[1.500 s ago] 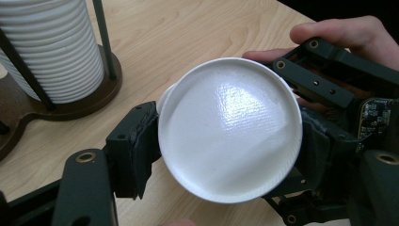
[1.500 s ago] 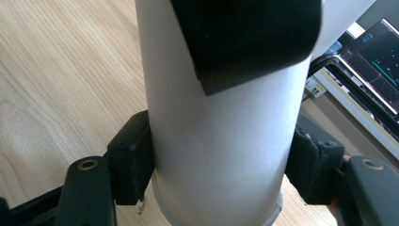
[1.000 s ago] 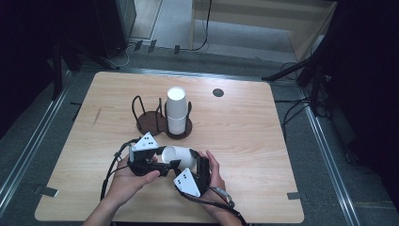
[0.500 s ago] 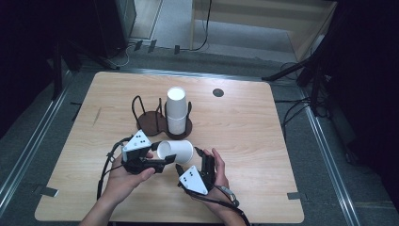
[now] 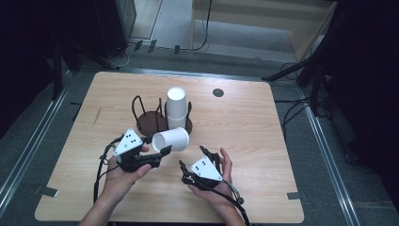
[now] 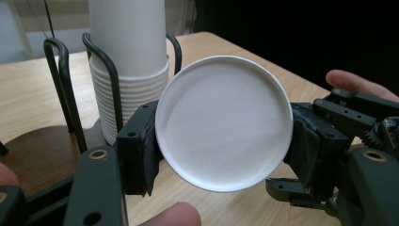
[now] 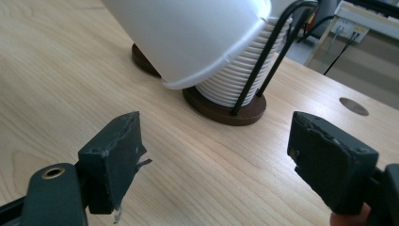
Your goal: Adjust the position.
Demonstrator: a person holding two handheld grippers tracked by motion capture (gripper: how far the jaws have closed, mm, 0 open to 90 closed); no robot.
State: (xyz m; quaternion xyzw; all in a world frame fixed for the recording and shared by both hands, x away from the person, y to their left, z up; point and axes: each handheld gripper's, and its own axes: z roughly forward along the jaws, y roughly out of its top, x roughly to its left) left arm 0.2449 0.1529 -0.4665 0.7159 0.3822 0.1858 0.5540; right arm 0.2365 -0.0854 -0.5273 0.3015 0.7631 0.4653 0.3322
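Left tongs (image 5: 165,151) clamp a single white paper cup (image 5: 171,140) by its base, holding it on its side above the surface (image 5: 244,122), just in front of the stack of cups (image 5: 176,107) that stands in a dark wire holder (image 5: 157,120) near the surface's middle. Right tongs (image 5: 182,168) sit lower and nearer the front edge – their jaws apart with nothing between them, having just narrowed a little – and the cup's rim hangs just beyond them in the right gripper view.

No readable text, labels, brands or numbers anywhere.
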